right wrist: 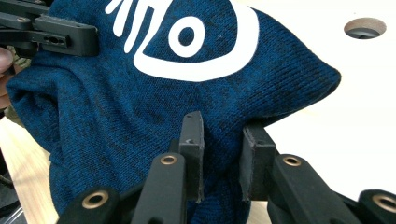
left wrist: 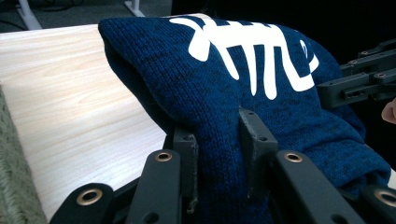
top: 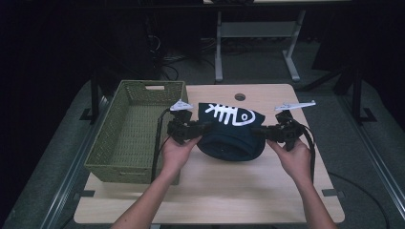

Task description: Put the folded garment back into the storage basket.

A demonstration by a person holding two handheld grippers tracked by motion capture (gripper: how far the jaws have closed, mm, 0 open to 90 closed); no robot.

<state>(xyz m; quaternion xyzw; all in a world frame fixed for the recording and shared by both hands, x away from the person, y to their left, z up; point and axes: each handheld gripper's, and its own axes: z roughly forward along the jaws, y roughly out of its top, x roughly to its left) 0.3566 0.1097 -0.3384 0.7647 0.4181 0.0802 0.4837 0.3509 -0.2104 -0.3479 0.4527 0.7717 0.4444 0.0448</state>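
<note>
Navy knitted cloth, a sweater (top: 232, 133) with a white fish-skeleton print on it, hung bunched between the two tools just above the pale wooden counter (top: 210, 195), right of the woven green basket (top: 125, 129) that stood on the counter's left part. The left hand-held gripper (top: 203, 128) had its jaws clamped on a fold of the knit at the garment's left edge, and the left gripper view showed the fabric squeezed between the two black pads (left wrist: 256, 140). The right hand-held gripper (top: 258, 130) pinched the opposite edge in the same way, its pads (right wrist: 192, 140) closed on a thick ridge of cloth. Judging from this, the step in hand was to lift the sweater and carry it, probably over to the basket, though that goal could only be guessed. To do it well, the person would have needed to keep both grips firm, since a loose knit slides easily out of narrow pads, and to raise both hands evenly so that the sagging lower part cleared the counter and then the basket's rim (top: 184, 102). Holding the two tools at a steady spacing would have stopped the bundle from stretching or drooping further. Only once the cloth hung over the basket's inside would it have been wise to let go, both sides together.
</note>
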